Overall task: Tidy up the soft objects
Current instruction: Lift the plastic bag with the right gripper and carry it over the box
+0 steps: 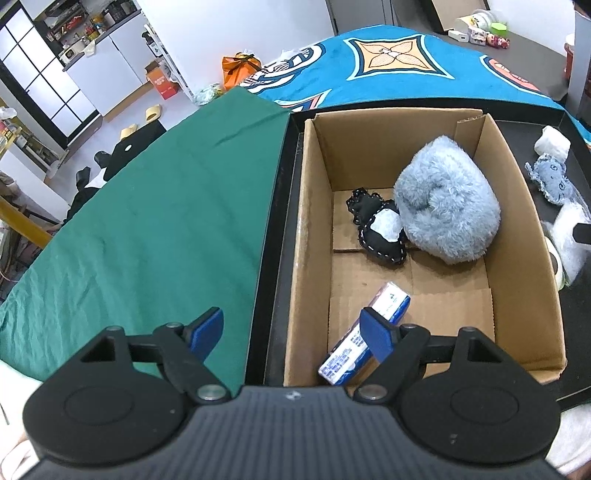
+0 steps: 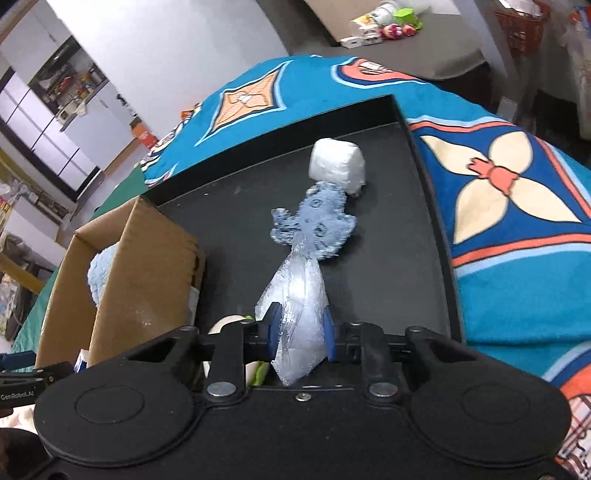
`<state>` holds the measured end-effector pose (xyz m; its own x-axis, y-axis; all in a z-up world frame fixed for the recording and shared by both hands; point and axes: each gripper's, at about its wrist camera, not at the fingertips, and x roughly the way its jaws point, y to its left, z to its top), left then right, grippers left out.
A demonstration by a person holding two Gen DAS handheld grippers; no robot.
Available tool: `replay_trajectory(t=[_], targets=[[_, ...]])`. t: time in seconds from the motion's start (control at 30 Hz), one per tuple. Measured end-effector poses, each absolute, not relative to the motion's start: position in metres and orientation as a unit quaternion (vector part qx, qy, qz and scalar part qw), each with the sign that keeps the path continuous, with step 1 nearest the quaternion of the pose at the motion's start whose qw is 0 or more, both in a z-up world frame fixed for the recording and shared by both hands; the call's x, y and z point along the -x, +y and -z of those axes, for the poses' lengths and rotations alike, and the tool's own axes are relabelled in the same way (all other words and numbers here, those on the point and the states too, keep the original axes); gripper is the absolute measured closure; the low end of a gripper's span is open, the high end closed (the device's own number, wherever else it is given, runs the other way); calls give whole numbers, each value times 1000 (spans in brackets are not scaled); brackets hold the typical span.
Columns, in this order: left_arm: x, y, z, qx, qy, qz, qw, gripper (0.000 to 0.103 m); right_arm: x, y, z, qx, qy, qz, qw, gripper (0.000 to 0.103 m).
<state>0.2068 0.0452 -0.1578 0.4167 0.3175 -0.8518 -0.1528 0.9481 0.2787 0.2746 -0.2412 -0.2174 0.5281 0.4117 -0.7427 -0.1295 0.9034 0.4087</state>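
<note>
A cardboard box (image 1: 314,229) stands in a black tray (image 2: 424,229). In it lie a fluffy blue plush (image 1: 447,206), a black stitched plush (image 1: 380,229) and a blue-white tissue pack (image 1: 369,332). My left gripper (image 1: 291,332) is open and empty above the box's near left wall. My right gripper (image 2: 301,328) is shut on a clear plastic-wrapped soft bundle (image 2: 299,295), held above the tray beside the box (image 2: 122,280). A blue denim toy (image 2: 317,225) and a white wrapped roll (image 2: 336,164) lie on the tray beyond it.
A green cloth (image 1: 147,229) covers the table left of the tray. A teal patterned blanket (image 2: 517,192) lies behind and right. A white-green item (image 2: 236,332) sits by the right gripper. A grey table with small items (image 2: 388,29) stands behind.
</note>
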Motion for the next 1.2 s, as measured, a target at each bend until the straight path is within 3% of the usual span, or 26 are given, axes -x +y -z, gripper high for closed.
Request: replay_trajectory(t=[1.2], targets=[[-188, 71, 140, 13, 488, -107, 866, 24, -242, -201, 128, -69, 423, -167, 888, 85]])
